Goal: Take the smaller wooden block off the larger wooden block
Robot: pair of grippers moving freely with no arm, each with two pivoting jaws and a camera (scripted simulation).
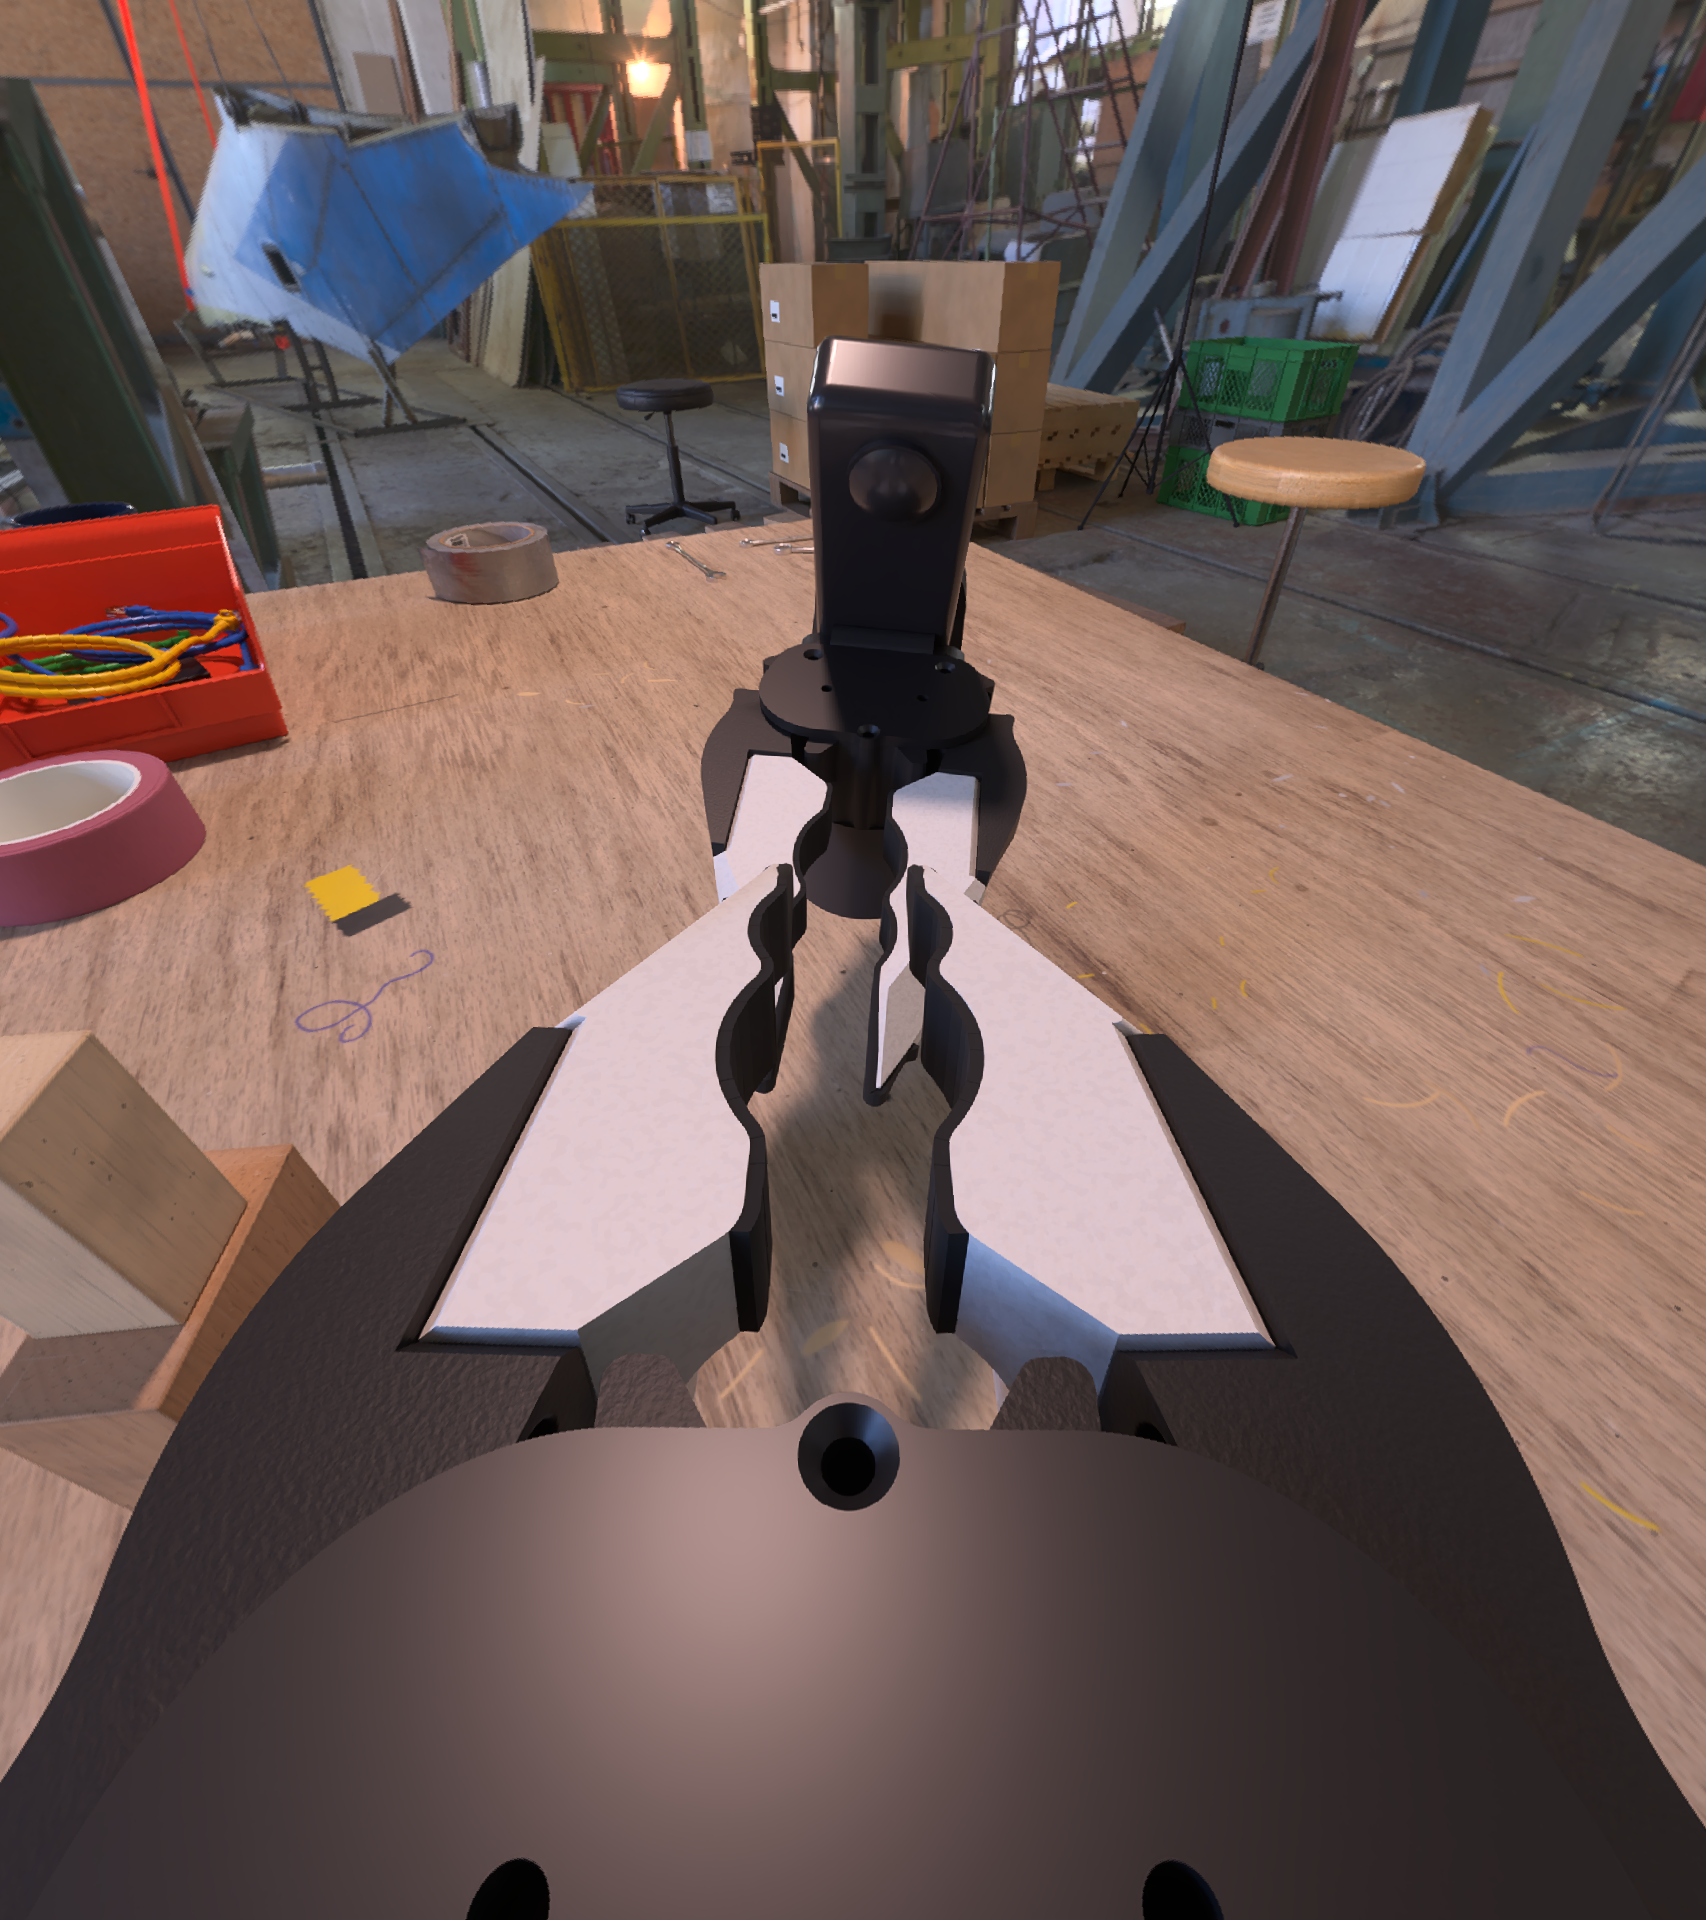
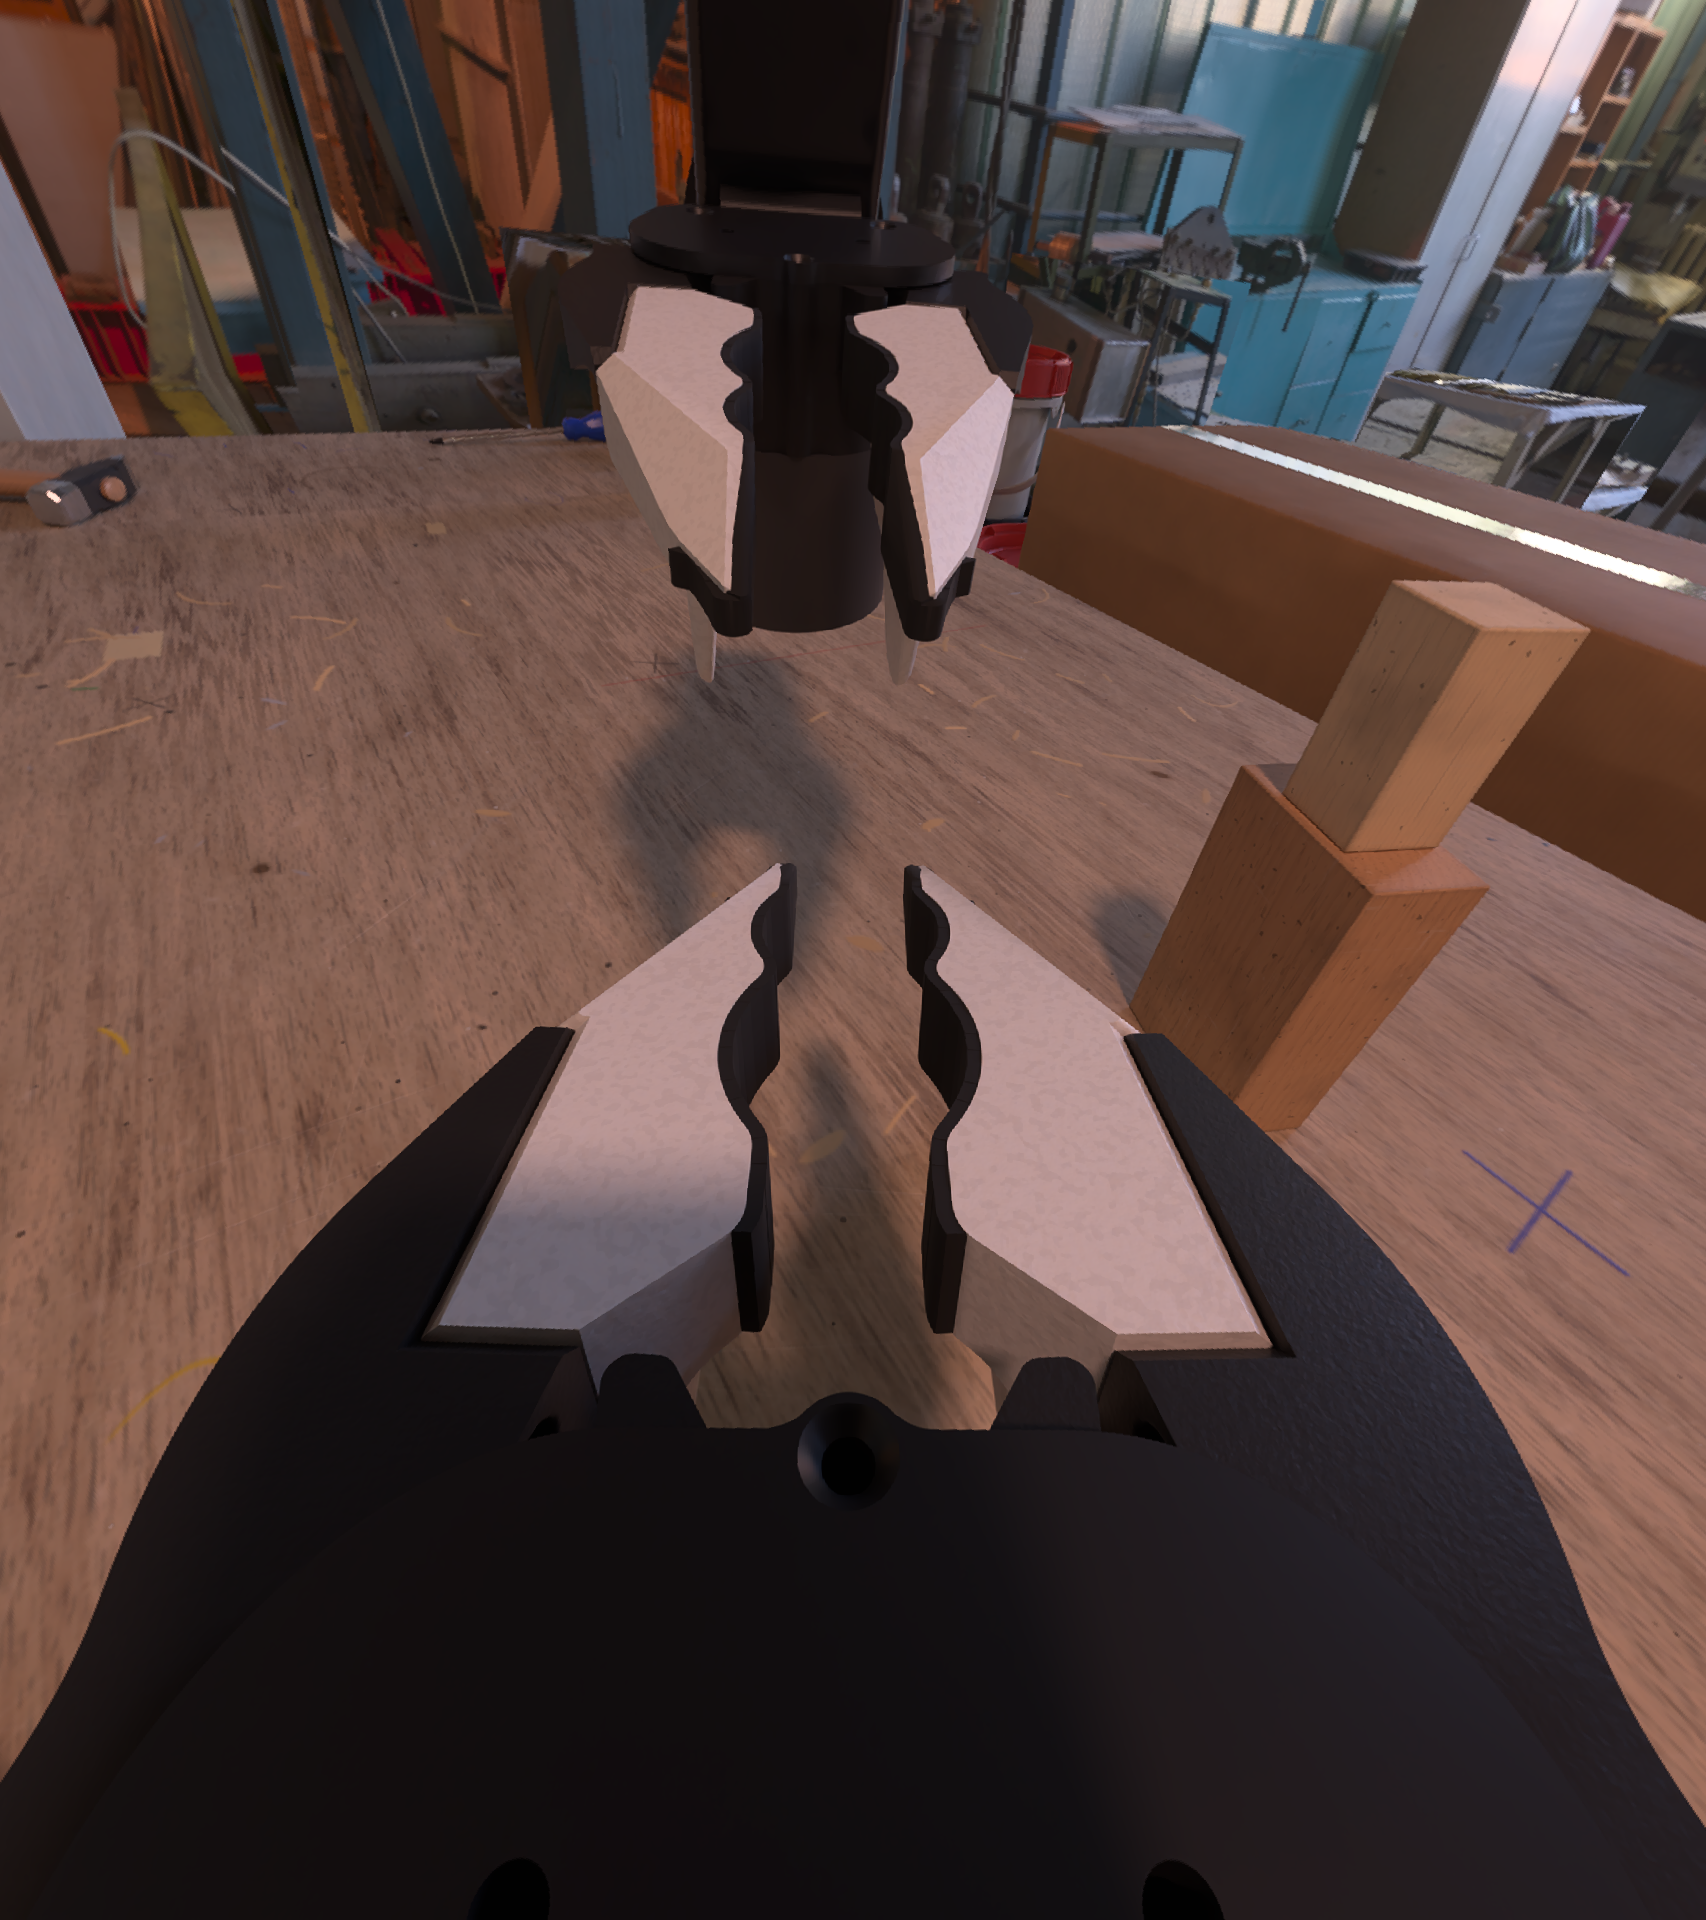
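Note:
The smaller pale wooden block (image 1: 49, 1174) stands on the larger orange-brown wooden block (image 1: 215, 1320) at the left of the left wrist view. In the right wrist view the small block (image 2: 1420, 717) sits on the large block (image 2: 1285, 966) at the right. My left gripper (image 1: 849, 883) is open and empty, to the right of the blocks and above the table. My right gripper (image 2: 849, 878) is open and empty, left of the blocks. The two grippers face each other: the right one (image 1: 833, 1039) shows ahead of the left, and the left one (image 2: 802, 665) ahead of the right.
A red bin of cables (image 1: 70, 644), a pink tape roll (image 1: 49, 831), a grey tape roll (image 1: 490, 561) and a yellow scrap (image 1: 350, 899) lie on the wooden table. A hammer (image 2: 49, 488) lies far left. A long brown beam (image 2: 1451, 623) runs behind the blocks.

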